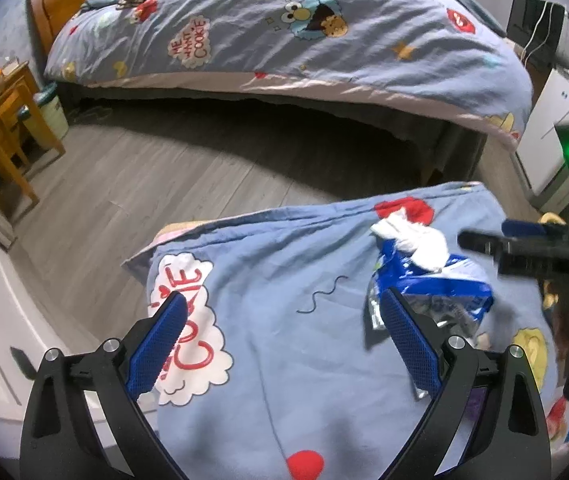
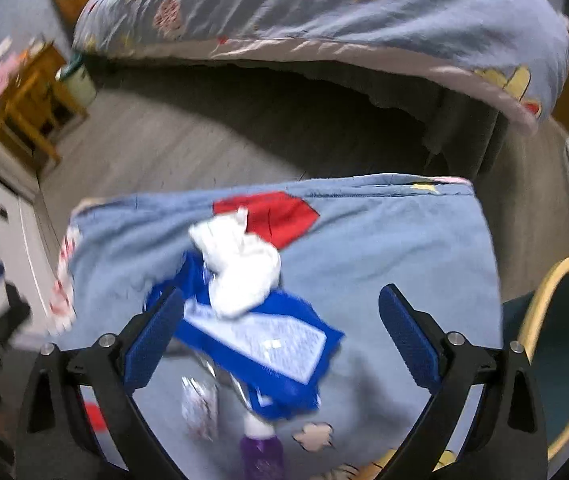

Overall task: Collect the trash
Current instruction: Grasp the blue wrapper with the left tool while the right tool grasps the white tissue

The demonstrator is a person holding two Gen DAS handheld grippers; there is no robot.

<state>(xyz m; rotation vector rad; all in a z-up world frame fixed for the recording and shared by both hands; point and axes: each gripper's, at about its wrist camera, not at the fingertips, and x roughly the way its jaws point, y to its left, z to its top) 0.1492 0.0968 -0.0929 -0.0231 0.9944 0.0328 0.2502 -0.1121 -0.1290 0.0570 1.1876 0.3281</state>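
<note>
A blue snack wrapper (image 1: 436,292) (image 2: 260,340) lies on a folded blue cartoon quilt (image 1: 284,360) (image 2: 384,248), and a crumpled white tissue (image 1: 416,240) (image 2: 240,268) rests on its far end. A small silver foil packet (image 2: 200,404) and a purple bottle (image 2: 262,452) lie just nearer. My right gripper (image 2: 280,294) hangs open over the wrapper, which lies between the jaws, untouched by the pads. My left gripper (image 1: 284,298) is open over bare quilt, the wrapper just beyond its right finger. The right gripper (image 1: 492,234) enters the left wrist view from the right.
A round bin (image 2: 564,360) with a yellow rim stands right of the quilt. Across the grey wood floor (image 1: 164,168) is a bed (image 1: 284,40) under a matching quilt. A wooden table (image 1: 0,128) and a small bin (image 1: 50,112) stand far left, a white cabinet (image 1: 556,120) far right.
</note>
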